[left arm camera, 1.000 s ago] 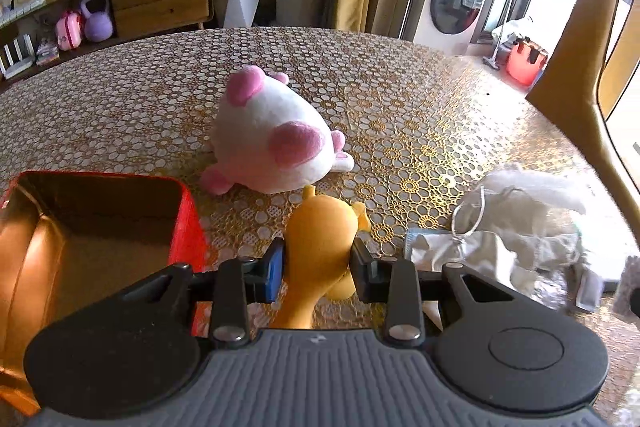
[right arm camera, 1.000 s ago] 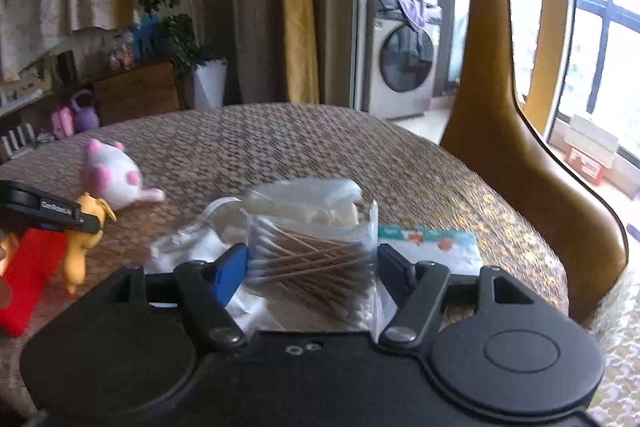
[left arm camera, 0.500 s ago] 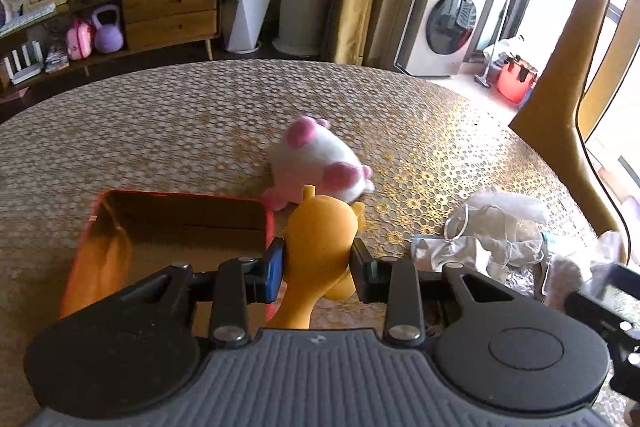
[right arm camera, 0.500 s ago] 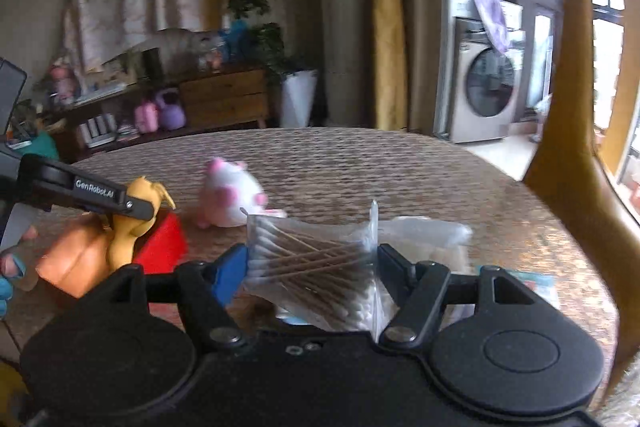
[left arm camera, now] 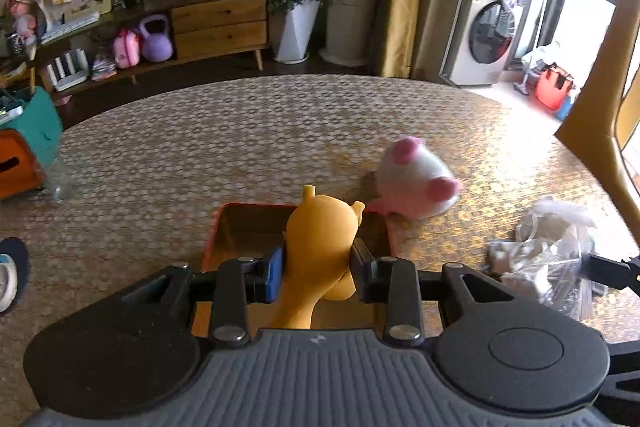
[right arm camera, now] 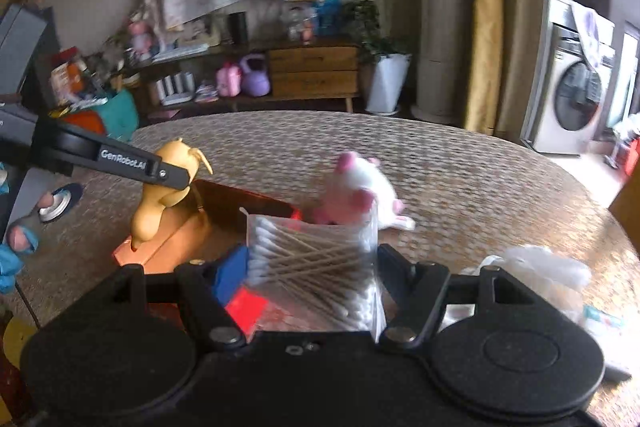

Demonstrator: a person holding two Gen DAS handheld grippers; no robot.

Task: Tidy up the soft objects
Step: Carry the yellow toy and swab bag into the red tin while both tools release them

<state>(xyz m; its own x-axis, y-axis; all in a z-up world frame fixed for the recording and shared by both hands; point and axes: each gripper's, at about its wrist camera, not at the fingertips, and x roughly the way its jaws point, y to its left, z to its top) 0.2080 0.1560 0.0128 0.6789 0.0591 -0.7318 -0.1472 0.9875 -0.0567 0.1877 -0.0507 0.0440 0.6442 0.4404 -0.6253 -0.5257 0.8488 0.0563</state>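
Note:
My left gripper [left arm camera: 318,267] is shut on a yellow rubber animal toy [left arm camera: 320,243] and holds it above the open red tin box [left arm camera: 248,223]. In the right wrist view the same toy [right arm camera: 160,195] hangs from the left gripper's fingers [right arm camera: 168,173] over the red box [right arm camera: 256,203]. My right gripper [right arm camera: 312,267] is shut on a clear bag of cotton swabs [right arm camera: 316,263], near the box's close corner. A white and pink plush [left arm camera: 416,183] lies on the table just right of the box, also in the right wrist view as the plush [right arm camera: 360,191].
A heap of white fabric and plastic bags [left arm camera: 552,243] lies at the right of the round patterned table [left arm camera: 240,139]. A tall yellow chair back [left arm camera: 600,99] stands at the far right. An orange box and teal bin [left arm camera: 24,147] sit at the left edge.
Both grippers have risen and moved left with their loads. The yellow toy now hangs over the red box, and the swab bag has come close to the box.

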